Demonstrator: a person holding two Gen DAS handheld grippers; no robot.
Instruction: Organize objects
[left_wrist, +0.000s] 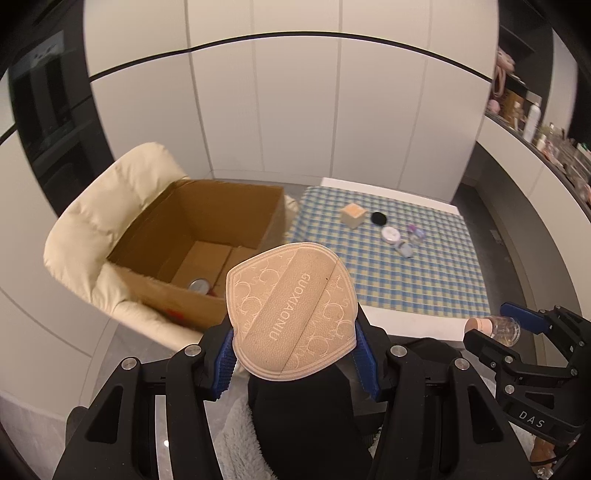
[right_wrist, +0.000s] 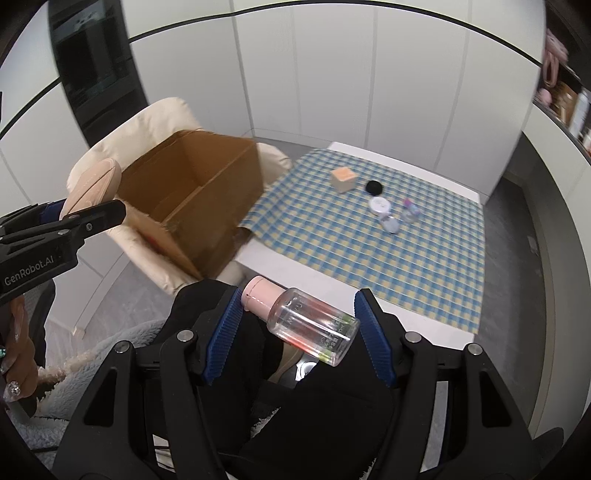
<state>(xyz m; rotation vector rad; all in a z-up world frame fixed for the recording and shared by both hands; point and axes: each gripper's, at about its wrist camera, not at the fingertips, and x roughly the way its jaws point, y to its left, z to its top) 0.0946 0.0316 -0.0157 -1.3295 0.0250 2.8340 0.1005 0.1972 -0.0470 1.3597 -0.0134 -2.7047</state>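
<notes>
Mid-sort: both grippers loaded, box barely filled, five small items left on the table.

Left gripper (left_wrist: 293, 354) is clamped on a flat beige powder puff with a stamped strap (left_wrist: 291, 314), held near the open brown cardboard box (left_wrist: 207, 225) that sits on a cream padded chair (left_wrist: 92, 221). Right gripper (right_wrist: 297, 326) pinches a clear plastic bottle with a pink cap (right_wrist: 310, 325) end to end, over the near edge of the table, short of the box. Inside the box I see only a round silver lid (left_wrist: 199, 285). On the blue-and-yellow checked cloth (left_wrist: 424, 273) remain: tan cube (left_wrist: 352, 215), black disc (left_wrist: 378, 218), white round jar (left_wrist: 390, 234), and two small clear pieces beside it, too small to identify. Judgement: early stage.
</notes>
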